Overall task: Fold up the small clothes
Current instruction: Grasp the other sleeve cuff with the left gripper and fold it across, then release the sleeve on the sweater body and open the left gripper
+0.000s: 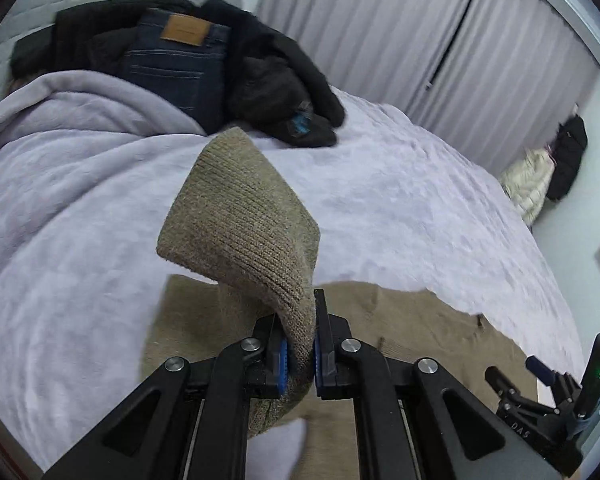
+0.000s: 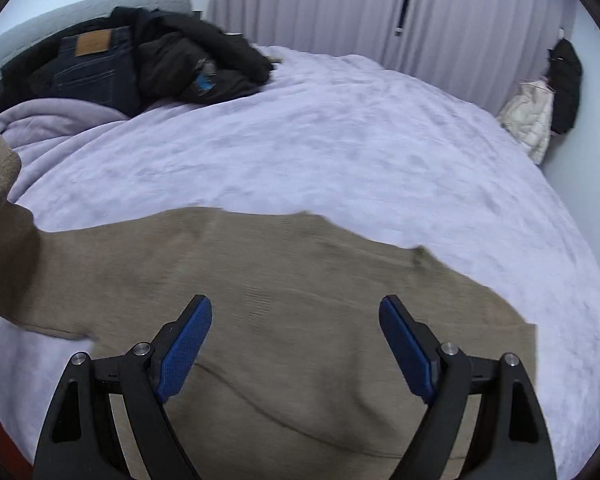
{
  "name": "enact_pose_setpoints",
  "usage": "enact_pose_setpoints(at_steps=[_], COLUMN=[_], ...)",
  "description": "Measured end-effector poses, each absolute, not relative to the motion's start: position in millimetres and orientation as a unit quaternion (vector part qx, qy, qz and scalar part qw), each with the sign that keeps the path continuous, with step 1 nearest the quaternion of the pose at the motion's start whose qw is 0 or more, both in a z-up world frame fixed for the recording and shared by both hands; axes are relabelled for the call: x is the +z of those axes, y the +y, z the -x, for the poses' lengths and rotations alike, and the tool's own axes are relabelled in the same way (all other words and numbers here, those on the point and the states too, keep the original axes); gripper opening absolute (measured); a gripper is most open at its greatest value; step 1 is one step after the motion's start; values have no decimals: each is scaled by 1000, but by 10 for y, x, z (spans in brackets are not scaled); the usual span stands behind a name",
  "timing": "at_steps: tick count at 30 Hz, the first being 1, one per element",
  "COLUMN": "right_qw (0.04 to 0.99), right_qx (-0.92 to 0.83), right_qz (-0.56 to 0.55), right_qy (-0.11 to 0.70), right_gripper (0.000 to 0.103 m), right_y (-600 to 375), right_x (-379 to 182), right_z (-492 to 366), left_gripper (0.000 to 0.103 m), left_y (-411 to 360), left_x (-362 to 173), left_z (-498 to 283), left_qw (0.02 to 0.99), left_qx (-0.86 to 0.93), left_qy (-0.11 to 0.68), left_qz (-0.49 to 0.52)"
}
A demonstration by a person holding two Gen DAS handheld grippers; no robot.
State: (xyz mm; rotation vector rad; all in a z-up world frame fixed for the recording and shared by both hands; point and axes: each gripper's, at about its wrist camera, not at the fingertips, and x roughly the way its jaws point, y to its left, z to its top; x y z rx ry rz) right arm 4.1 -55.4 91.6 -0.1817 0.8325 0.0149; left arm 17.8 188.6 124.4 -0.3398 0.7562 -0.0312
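- Your left gripper (image 1: 300,350) is clamped on a ribbed end of the tan knit sweater (image 1: 244,236), most likely a sleeve cuff; the blue pads press the fabric from both sides.
- That pinched end is lifted off the bed, and the loose flap beyond the jaws curls up and forward over the lavender blanket (image 1: 400,184).
- The rest of the sweater (image 2: 284,280) lies spread flat on the blanket along the near edge of the bed, with its body running across the right wrist view.
- Your right gripper (image 2: 296,344) stands wide, with nothing between its blue pads (image 2: 184,352); it hangs above the flat body of the sweater, and you cannot tell from this view whether it touches the knit.
- In the left wrist view, your right gripper (image 1: 540,384) shows at the lower right edge, near the sweater's far side.
- At the head end of the bed, toward the far left corner, lies a heap of dark clothes (image 2: 196,60), with folded blue jeans (image 2: 96,68) on it, well apart from the sweater.
- Pleated curtains (image 2: 320,4) hang behind the bed.
- A cream quilted jacket (image 2: 528,120) and a black garment (image 2: 566,80) hang by the far right corner of the bed.
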Motion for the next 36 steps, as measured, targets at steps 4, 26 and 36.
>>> enact_pose_setpoints(at_steps=[4,26,36], right_qw=[907,901,913], right_qx=[-68,-75,-54], right_qz=[61,-56,-75], right_qy=[411,423,398], right_gripper=[88,88,88], right_y=[-1543,-3223,-3125], right_x=[970,498,722], right_z=[128,807,770], left_gripper=[10,102,102], left_y=[768,-1693,-700], left_x=[1182,634,1202], left_z=[-370,-137,-60], left_qw=[900,876,885], left_qx=[-83,-173,-225], left_qy=[410,449,400], left_qz=[124,-16,73])
